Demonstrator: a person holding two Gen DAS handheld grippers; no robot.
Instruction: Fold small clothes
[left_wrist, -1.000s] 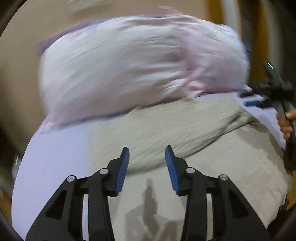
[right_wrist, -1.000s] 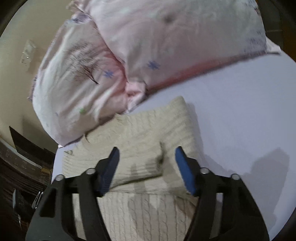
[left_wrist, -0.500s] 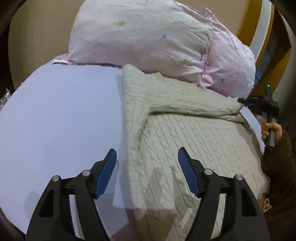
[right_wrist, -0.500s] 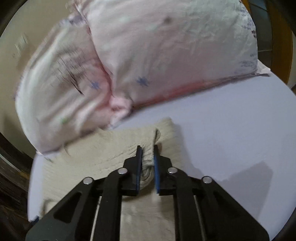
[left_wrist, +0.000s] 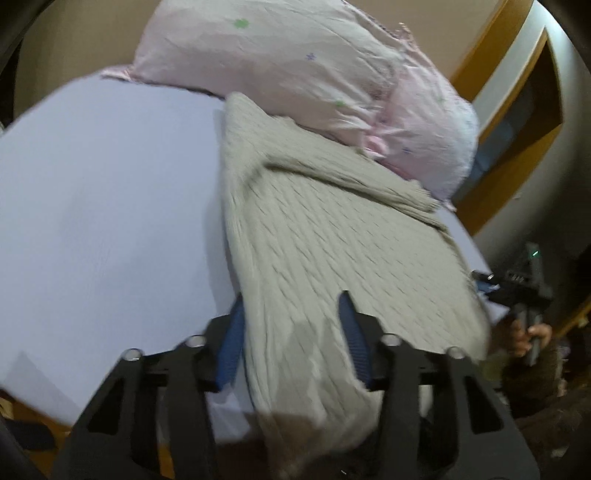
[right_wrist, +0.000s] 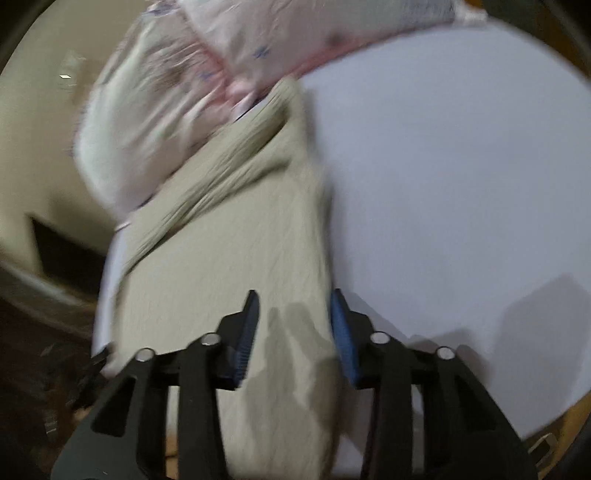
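A beige cable-knit sweater (left_wrist: 332, 240) lies on a white bed (left_wrist: 103, 206), one sleeve folded across its top near the pillows. My left gripper (left_wrist: 291, 332) is open, its blue-padded fingers on either side of the sweater's near left edge. In the right wrist view the sweater (right_wrist: 229, 266) runs from the pillows down to my right gripper (right_wrist: 293, 325), which is open with its fingers astride the sweater's near right edge. The right gripper also shows at the bed's right side in the left wrist view (left_wrist: 517, 284), held by a hand.
Two pink patterned pillows (left_wrist: 295, 74) lean at the head of the bed, also in the right wrist view (right_wrist: 177, 96). A wooden door frame (left_wrist: 517, 110) stands to the right. The bed's near edge (left_wrist: 44, 402) drops off below my left gripper.
My right gripper, shut on the sleeve half a second ago, has let go and pulled back to the sweater's near edge, now open. My left gripper has moved in over the sweater's near left edge.
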